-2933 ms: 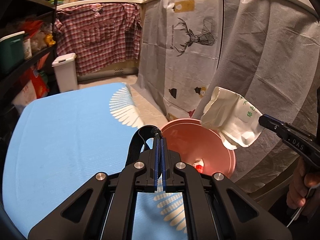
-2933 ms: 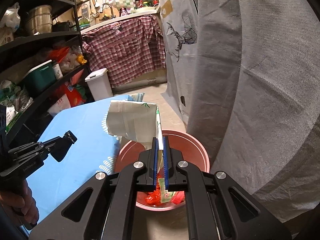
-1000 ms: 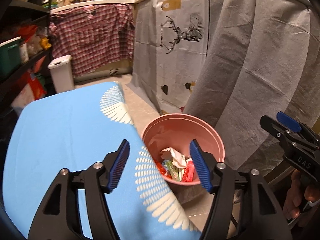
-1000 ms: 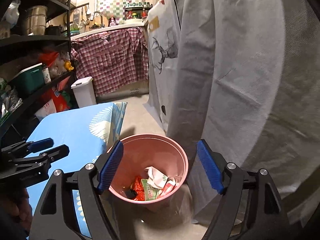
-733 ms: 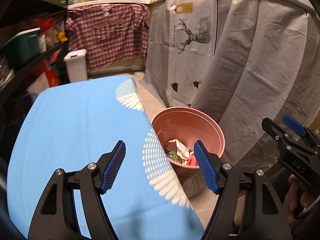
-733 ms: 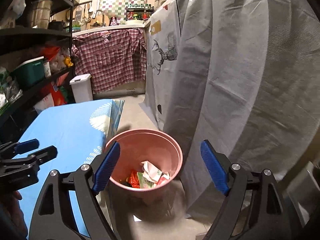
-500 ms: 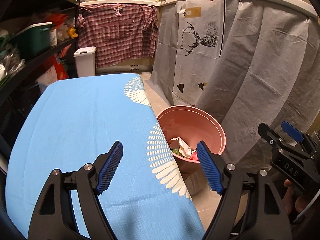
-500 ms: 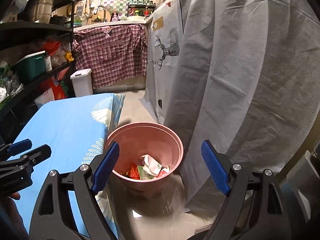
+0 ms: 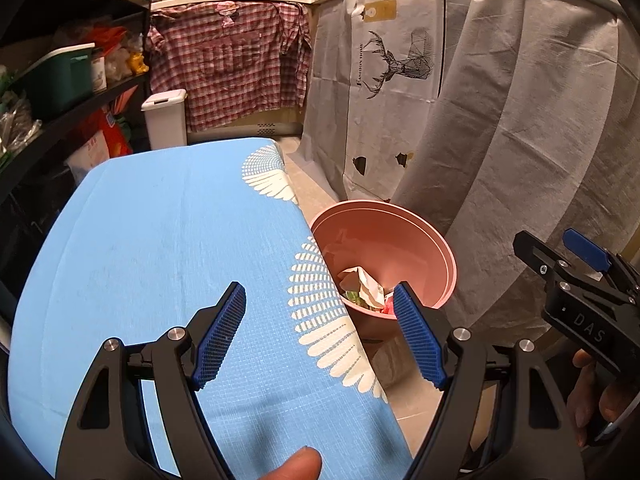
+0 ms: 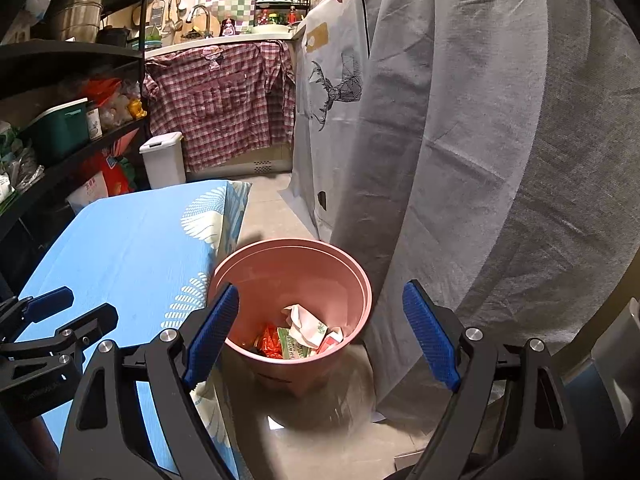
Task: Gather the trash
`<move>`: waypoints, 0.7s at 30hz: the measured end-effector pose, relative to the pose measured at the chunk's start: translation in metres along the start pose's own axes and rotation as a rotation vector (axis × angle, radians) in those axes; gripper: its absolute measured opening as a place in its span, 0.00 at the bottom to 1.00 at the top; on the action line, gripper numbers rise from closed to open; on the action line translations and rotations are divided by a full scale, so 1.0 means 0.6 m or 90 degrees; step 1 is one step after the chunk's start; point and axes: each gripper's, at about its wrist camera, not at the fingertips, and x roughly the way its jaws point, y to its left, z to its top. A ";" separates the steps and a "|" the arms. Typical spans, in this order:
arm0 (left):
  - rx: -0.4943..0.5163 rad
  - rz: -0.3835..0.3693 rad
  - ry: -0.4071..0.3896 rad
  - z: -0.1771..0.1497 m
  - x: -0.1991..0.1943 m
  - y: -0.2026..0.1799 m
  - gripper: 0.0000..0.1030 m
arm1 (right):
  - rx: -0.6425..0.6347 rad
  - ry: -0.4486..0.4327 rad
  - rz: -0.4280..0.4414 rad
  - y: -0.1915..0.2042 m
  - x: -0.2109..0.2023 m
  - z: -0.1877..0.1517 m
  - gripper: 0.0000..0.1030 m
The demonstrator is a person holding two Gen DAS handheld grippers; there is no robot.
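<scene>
A pink bin (image 10: 300, 268) stands on the floor beside the blue table (image 9: 160, 240); the same pink bin (image 9: 404, 232) shows at the table's right edge in the left wrist view. Crumpled trash (image 10: 308, 330), white paper and red and green wrappers, lies in its bottom. My left gripper (image 9: 320, 312) is open over the table's front right part, nothing between its fingers. My right gripper (image 10: 320, 316) is open above the floor near the bin, empty too. The right gripper (image 9: 568, 260) also appears at the right edge of the left wrist view, the left gripper (image 10: 60, 312) at the left of the right wrist view.
Grey and white cloth sheets (image 9: 500, 120) hang close behind the bin. A checked shirt (image 9: 228, 60) hangs at the back, with a white lidded bin (image 9: 166, 120) below it. Dark shelves (image 10: 68, 128) with boxes and bags line the left side. A fingertip (image 9: 296, 466) shows at the bottom edge.
Both grippers have drawn back a little from the bin, so more of the blue table shows in the left wrist view. Their jaws opened slightly wider, then held.
</scene>
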 end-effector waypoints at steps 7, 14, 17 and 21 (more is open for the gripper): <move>-0.003 -0.001 0.002 0.000 0.002 0.000 0.72 | 0.000 0.001 0.001 0.000 0.002 -0.002 0.80; -0.002 -0.002 0.001 0.000 0.003 -0.002 0.72 | 0.000 0.000 0.000 0.000 0.003 -0.002 0.80; 0.003 -0.004 0.000 0.001 0.003 -0.004 0.72 | 0.000 0.000 0.000 0.000 0.003 -0.002 0.80; 0.011 -0.007 -0.003 0.002 0.001 -0.010 0.72 | 0.001 0.000 0.000 0.001 0.003 -0.002 0.80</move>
